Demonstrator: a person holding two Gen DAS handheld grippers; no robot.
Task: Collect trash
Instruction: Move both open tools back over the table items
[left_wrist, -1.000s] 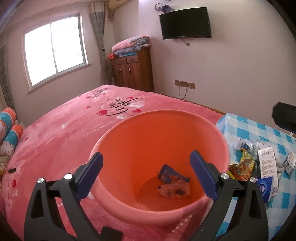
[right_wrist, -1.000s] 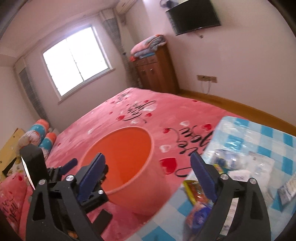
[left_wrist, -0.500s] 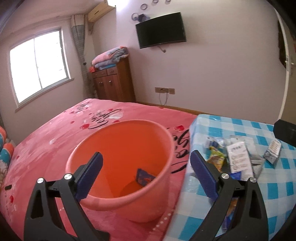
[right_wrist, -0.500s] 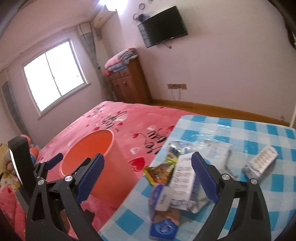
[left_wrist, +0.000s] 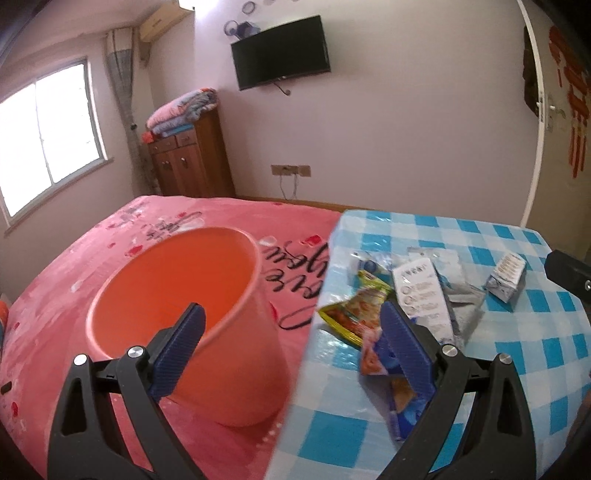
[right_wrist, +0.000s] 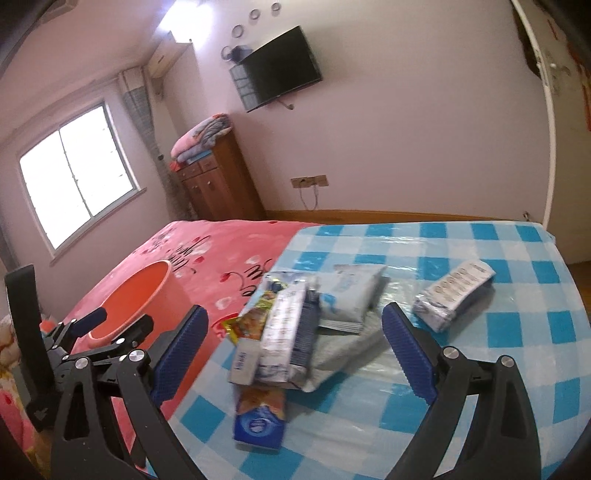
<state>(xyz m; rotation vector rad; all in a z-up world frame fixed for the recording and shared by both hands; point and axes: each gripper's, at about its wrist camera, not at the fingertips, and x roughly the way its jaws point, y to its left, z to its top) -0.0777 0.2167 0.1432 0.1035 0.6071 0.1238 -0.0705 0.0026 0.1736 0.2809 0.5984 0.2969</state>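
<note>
We hold two black grippers with blue finger pads, and both have their jaws spread wide with nothing between them. In the left wrist view, our left gripper (left_wrist: 291, 347) fills the bottom of the frame, and the orange bucket (left_wrist: 192, 317) stands on the pink bedspread (left_wrist: 74, 273) at centre left, just beside the edge of the blue-and-white checked tablecloth (left_wrist: 517, 350) on the right. In the right wrist view, our right gripper (right_wrist: 295, 354) sits at the bottom, pointing over the trash heaped at centre frame on the cloth: a yellow snack wrapper (right_wrist: 249, 323), a tall white carton (right_wrist: 284, 332) lying across other packets, a white tissue pack (right_wrist: 349, 291) behind it, and a blue packet (right_wrist: 260, 421) nearest us. A small white box (right_wrist: 452, 293) lies well apart at right of centre. At the left edge of this view we see the left gripper in front of the bucket. A dark television (right_wrist: 280, 75) hangs on the wall at upper centre.
</note>
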